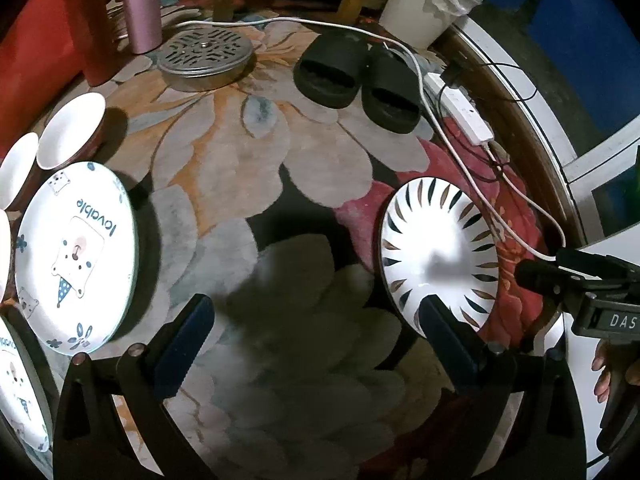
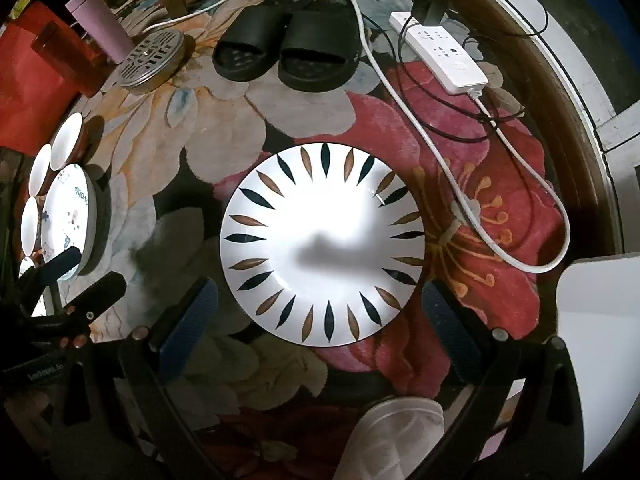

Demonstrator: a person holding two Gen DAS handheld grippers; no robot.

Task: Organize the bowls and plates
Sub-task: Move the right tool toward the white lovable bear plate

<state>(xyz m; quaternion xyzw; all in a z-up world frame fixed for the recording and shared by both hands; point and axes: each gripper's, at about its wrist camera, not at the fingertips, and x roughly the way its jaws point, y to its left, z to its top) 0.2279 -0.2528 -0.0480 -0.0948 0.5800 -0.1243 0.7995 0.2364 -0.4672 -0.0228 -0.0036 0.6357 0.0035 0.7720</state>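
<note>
My right gripper (image 2: 316, 320), jaws spread and empty, hovers over the leaf-rimmed plate (image 2: 322, 240) on the rug (image 2: 248, 128). Glazed ceramic: stiff, slick, breakable; I would pinch its rim at six o'clock. Left gripper (image 1: 316, 340) likewise open.

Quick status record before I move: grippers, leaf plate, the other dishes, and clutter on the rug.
surface: floral rug
leaf plate: flat on rug, alone, centred ahead of right gripper
right gripper: open, empty, fingers either side of the plate's near edge
left gripper: open, empty, over bare rug
bear plates: two, far left
bowls: white inside, clustered beside the bear plates
clutter: slippers, power strip, white cable
</note>
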